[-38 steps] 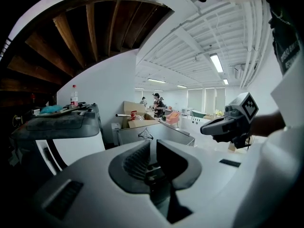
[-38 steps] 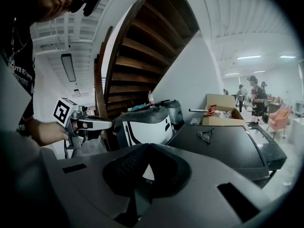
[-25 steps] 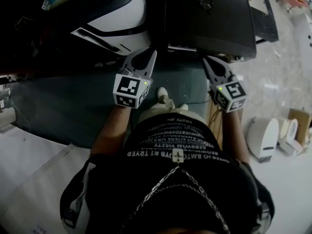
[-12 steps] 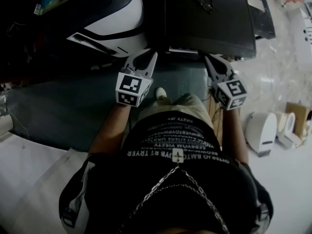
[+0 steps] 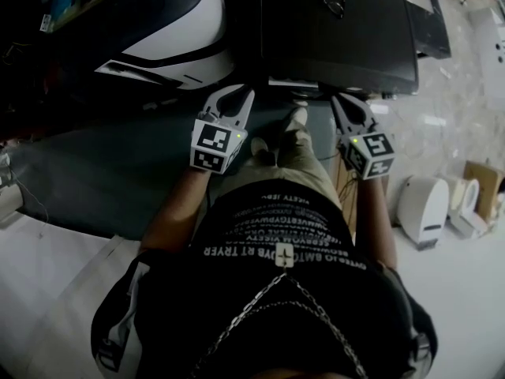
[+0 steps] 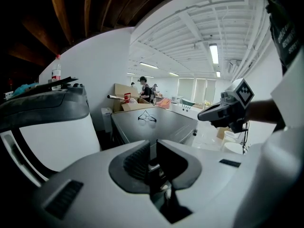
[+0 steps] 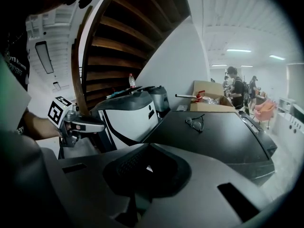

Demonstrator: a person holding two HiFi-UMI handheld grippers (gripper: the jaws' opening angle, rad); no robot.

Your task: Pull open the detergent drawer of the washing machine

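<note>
The washing machine [image 5: 339, 30] is the dark-topped box at the top of the head view, with a pair of glasses [image 5: 331, 2] lying on its lid. Its front edge [image 5: 293, 84] shows as a thin pale strip, and I cannot pick out the detergent drawer. My left gripper [image 5: 246, 93] hovers in front of the machine's left corner; its jaws [image 6: 153, 146] stand a narrow slit apart with nothing between them. The right gripper [image 5: 338, 99] hangs before the front edge, jaws [image 7: 145, 148] meeting and empty. Neither touches the machine.
A white appliance with a dark top [image 5: 173, 30] stands close on the machine's left. The person's shoe [image 5: 293, 125] rests on the teal mat [image 5: 102, 172] between the grippers. White bins [image 5: 426, 219] and a cardboard box [image 5: 481, 200] sit at the right. People [image 7: 232, 94] stand far behind.
Both grippers have sunk a little and come closer to the machine's front edge. The person's foot has stepped forward between them. Neither pair of jaws has changed.
</note>
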